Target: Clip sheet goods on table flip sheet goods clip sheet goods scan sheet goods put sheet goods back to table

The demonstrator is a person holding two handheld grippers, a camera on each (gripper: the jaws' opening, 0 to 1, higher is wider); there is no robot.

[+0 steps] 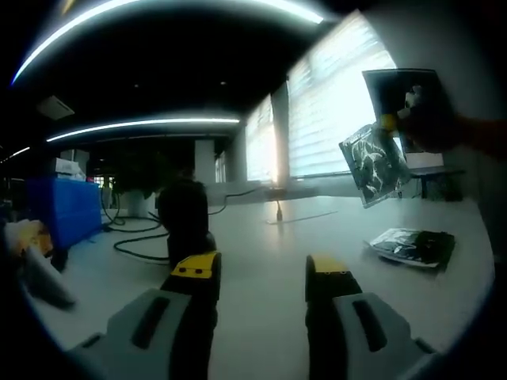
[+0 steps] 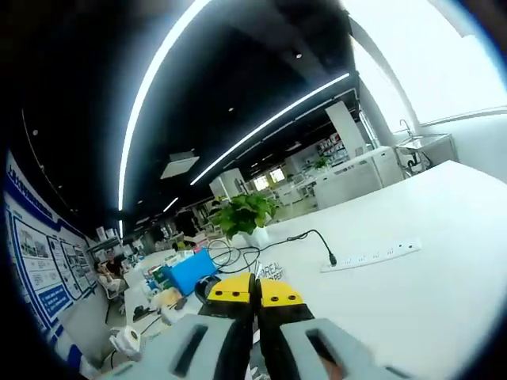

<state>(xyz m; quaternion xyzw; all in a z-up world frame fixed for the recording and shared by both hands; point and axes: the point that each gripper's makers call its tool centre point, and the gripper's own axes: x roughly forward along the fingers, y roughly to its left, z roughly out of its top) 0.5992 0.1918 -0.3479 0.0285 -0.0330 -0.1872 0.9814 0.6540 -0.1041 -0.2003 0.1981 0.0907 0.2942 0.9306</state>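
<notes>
A crinkly silver-and-black sheet packet (image 1: 374,164) hangs in the air at the upper right of the left gripper view, pinched at its top edge by my right gripper (image 1: 390,120). In the right gripper view the right gripper (image 2: 255,289) has its yellow-tipped jaws pressed together, and a strip of that packet (image 2: 269,271) with printed letters peeks above them. A second dark sheet packet (image 1: 412,244) lies flat on the white table (image 1: 269,237) at the right. My left gripper (image 1: 263,273) hovers low over the table, jaws apart, nothing between them.
A black device (image 1: 184,218) with a looping cable stands just beyond the left jaw. A blue box (image 1: 59,207) sits far left. In the right gripper view a white power strip (image 2: 368,257), a potted plant (image 2: 244,212) and a blue box (image 2: 190,271) are on the table.
</notes>
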